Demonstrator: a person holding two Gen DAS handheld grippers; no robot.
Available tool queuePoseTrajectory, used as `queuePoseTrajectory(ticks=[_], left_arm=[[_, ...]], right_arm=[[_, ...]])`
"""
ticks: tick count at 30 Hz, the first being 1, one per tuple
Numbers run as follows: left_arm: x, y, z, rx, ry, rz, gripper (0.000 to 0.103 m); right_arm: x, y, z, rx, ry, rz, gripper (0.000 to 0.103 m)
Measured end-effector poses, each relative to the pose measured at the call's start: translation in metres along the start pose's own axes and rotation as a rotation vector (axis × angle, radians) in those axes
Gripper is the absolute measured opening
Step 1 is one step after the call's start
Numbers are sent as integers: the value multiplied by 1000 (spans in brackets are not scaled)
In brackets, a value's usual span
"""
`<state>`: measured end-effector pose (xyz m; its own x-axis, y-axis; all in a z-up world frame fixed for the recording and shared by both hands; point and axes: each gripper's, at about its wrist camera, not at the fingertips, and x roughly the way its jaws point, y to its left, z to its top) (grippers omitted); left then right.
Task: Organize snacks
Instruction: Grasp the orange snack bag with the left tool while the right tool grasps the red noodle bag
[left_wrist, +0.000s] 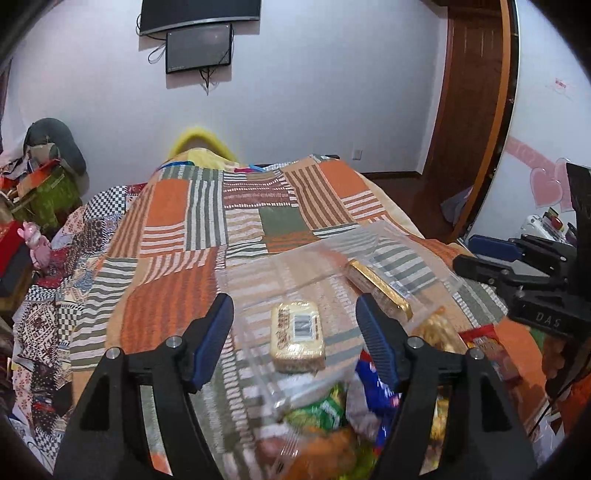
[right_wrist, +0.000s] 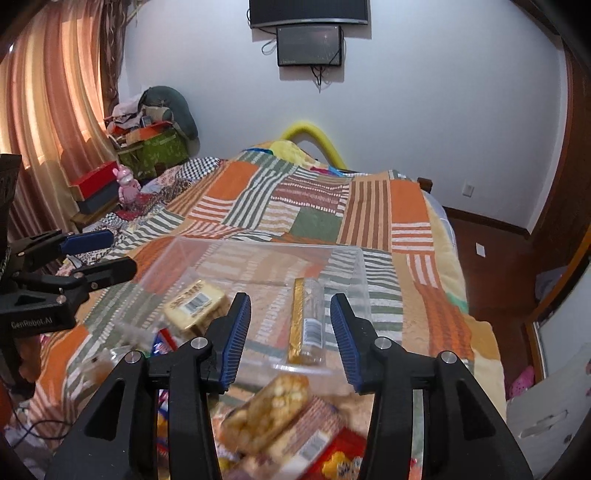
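Observation:
A clear plastic bin (left_wrist: 373, 236) (right_wrist: 258, 247) lies on the patchwork bed. Inside it are a cream biscuit pack with a barcode (left_wrist: 297, 334) (right_wrist: 194, 306) and a long gold-edged snack pack (left_wrist: 380, 290) (right_wrist: 306, 325). Loose snack packets are piled in front of the bin: green and blue ones (left_wrist: 332, 410), biscuit and red packs (right_wrist: 269, 410). My left gripper (left_wrist: 295, 314) is open and empty, above the cream pack. My right gripper (right_wrist: 290, 314) is open and empty, above the gold pack. Each gripper shows in the other's view, the right (left_wrist: 480, 264) and the left (right_wrist: 96, 254).
The bed's quilt (right_wrist: 314, 206) stretches toward a white wall with a screen (right_wrist: 308, 44). Boxes and clutter (right_wrist: 147, 144) stand at the left by the curtain. A pink toy (right_wrist: 127, 184) sits by the bed's left edge. A wooden door (left_wrist: 469, 92) and floor are on the right.

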<state>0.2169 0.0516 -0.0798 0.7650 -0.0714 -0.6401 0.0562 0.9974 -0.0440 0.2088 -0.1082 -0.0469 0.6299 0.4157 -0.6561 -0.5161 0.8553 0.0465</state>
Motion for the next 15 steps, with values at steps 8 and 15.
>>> queuePoseTrajectory(ticks=[8,15], left_arm=[[-29,11,-32,16,18,29,82],[-19,16,-73,6,107,35,83]], right_arm=[[-31,-6,-24,22,-24,-51,48],[-32,-24,-60,83,56,-110,51]])
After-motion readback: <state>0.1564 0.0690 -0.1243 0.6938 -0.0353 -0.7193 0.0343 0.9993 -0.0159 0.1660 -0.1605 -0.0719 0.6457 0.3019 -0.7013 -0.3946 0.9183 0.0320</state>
